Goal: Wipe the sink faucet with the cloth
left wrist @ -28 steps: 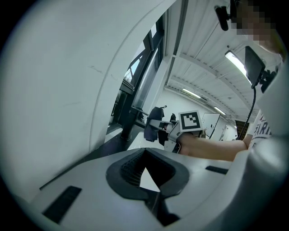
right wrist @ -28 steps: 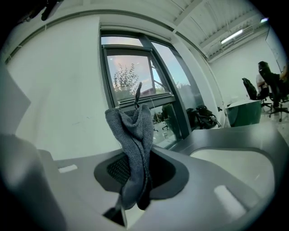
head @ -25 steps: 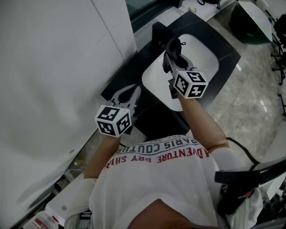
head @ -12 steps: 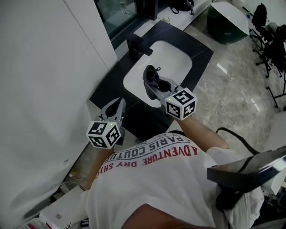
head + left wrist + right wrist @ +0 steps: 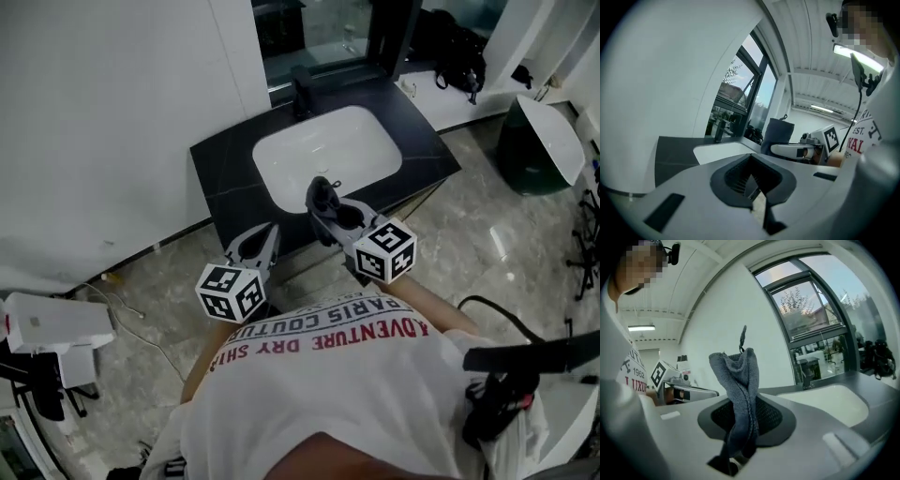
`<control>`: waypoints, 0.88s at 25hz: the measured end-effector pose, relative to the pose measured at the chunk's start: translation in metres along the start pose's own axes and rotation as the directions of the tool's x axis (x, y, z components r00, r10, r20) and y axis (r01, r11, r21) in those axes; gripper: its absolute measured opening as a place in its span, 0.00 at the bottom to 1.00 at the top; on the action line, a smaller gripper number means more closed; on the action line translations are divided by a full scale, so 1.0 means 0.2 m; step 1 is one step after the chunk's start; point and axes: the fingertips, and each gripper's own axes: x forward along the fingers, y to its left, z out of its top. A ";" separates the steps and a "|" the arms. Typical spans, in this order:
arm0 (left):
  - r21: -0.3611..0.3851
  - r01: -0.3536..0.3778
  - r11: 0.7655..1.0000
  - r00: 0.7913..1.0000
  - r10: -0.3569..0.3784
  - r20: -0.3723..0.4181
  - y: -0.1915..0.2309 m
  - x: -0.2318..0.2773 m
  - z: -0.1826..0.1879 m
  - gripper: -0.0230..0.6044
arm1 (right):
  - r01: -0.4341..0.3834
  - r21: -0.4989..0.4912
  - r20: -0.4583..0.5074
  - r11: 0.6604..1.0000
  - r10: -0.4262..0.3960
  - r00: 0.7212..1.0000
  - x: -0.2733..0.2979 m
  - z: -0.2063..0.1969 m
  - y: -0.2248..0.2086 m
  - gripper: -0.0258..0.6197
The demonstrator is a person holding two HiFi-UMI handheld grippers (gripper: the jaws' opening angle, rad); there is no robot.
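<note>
Cloth (image 5: 739,390), grey and knit-textured, is pinched in the right tongs (image 5: 740,430), whose jaws are closed tight on its lower part while the rest stands up in a folded bunch above them. In the head view the cloth (image 5: 323,195) shows as a dark clump at the tip of the right tongs (image 5: 328,211), held over the near edge of the black counter (image 5: 217,178), just short of the white sink (image 5: 281,159). The dark faucet (image 5: 301,90) stands upright at the sink's far rim, below the window (image 5: 337,28), well apart from the cloth. The left tongs (image 5: 258,246) hang lower and nearer the person, over the marble floor (image 5: 150,309) in front of the counter. Seen along their own jaws, the left tongs (image 5: 752,185) have the jaws brought together with nothing between them. Beyond them the faucet (image 5: 719,130) shows small at the far side of the sink.
</note>
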 end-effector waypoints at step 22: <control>0.038 -0.135 0.990 0.990 0.133 0.039 -2.01 -0.77 -0.83 0.04 | -0.297 -0.001 -0.088 0.955 0.295 0.951 -2.03 -0.65 0.83 0.16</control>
